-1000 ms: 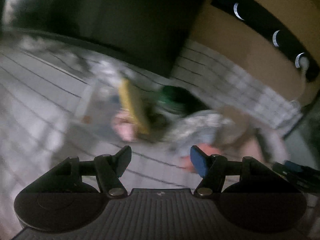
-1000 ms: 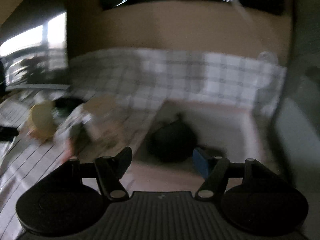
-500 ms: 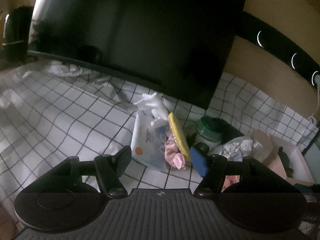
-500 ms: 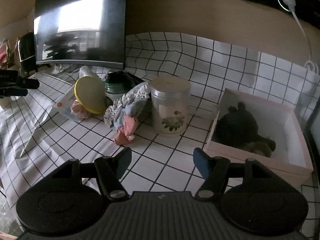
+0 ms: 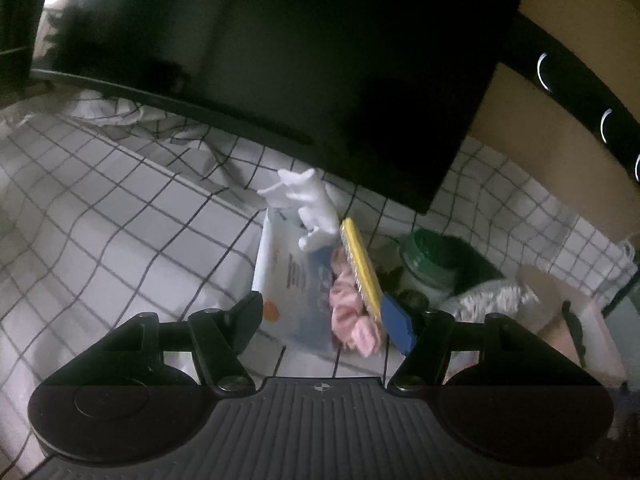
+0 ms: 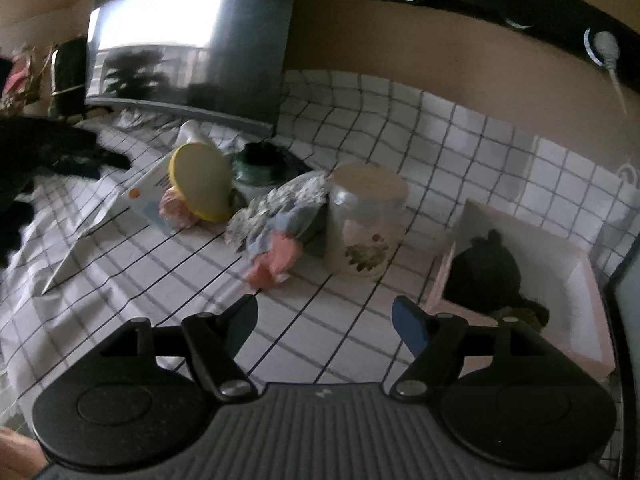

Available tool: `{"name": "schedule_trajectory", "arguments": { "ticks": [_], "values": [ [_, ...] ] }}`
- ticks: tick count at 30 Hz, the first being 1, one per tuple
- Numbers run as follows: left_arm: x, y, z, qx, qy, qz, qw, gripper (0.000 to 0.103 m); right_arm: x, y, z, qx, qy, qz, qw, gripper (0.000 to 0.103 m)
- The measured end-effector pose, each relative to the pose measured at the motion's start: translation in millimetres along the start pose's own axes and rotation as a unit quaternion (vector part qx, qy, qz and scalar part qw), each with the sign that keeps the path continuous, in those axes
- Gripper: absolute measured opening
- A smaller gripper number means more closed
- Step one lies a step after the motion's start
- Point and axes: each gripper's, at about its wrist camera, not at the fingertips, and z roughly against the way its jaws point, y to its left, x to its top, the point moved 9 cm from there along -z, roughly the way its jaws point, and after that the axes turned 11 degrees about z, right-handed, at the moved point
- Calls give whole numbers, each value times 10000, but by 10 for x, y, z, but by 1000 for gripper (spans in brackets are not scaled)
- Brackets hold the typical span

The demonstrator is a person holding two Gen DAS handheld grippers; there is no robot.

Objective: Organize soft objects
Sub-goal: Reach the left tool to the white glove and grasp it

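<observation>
My left gripper (image 5: pixel 324 320) hangs open low over a wipes pack (image 5: pixel 296 280) and a pink scrunchie (image 5: pixel 352 320), touching neither. A yellow disc (image 5: pixel 360 264) leans on edge beside the scrunchie, with a white glove (image 5: pixel 312 204) behind it. My right gripper (image 6: pixel 325 314) is open and its jaws are widening with nothing between them. Ahead of it lies a patterned cloth bundle (image 6: pixel 280 216) with a pink piece (image 6: pixel 276 260), against a cream-lidded jar (image 6: pixel 366 224). A black plush (image 6: pixel 484 268) sits in the pink box (image 6: pixel 532 236) to the right.
A dark monitor (image 6: pixel 188 48) stands at the back over the checked cloth (image 6: pixel 120 280). A green-lidded jar (image 6: pixel 260 164) sits behind the yellow disc (image 6: pixel 200 180). A dark blurred shape (image 6: pixel 52 148) reaches in from the left. A wall cable (image 6: pixel 612 68) hangs at the upper right.
The left view has closed in on the wipes pack and scrunchie. The right view has swung from the box to the cloth bundle and jar, and its jaws stand a little wider.
</observation>
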Motion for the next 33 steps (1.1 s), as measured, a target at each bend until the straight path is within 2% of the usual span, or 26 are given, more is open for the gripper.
{"name": "schedule_trajectory", "arguments": {
  "ticks": [7, 10, 12, 15, 18, 20, 23, 26, 28, 30, 33],
  "values": [
    [185, -87, -62, 59, -137, -234, 9996, 70, -77, 111, -93, 277, 127, 293, 9991, 75],
    [403, -113, -152, -46, -158, -454, 9988, 70, -17, 153, -188, 515, 62, 316, 9982, 75],
    [563, -107, -286, -197, -96, -427, 9988, 70, 60, 217, -300, 498, 10, 350, 9981, 75],
    [791, -103, -631, -543, 196, 2, 9983, 70, 223, 390, -489, 216, 157, 129, 9996, 75],
    [890, -119, -1025, -597, 642, 420, 9953, 70, 392, 608, -476, 143, 13, -197, 9997, 75],
    [901, -141, -1222, -637, 802, 480, 9936, 70, 452, 757, -510, 133, 7, -218, 9997, 74],
    [879, -111, -1446, -447, 878, 387, 9944, 69, 476, 892, -562, -129, 139, -168, 9997, 74],
    [804, -63, -1631, -291, 1092, 389, 9928, 54, 461, 859, -521, -262, 260, -313, 9988, 74],
    [770, -7, -1680, -144, 1126, 455, 9925, 29, 442, 799, -495, -397, 276, -291, 9984, 74],
    [748, 32, -1695, -138, 1160, 482, 9920, 24, 431, 744, -502, -523, 308, -295, 9977, 74],
    [680, 80, -1698, -292, 1315, 703, 9884, 15, 461, 681, -500, -624, 105, -265, 9976, 70]
  ]
}}
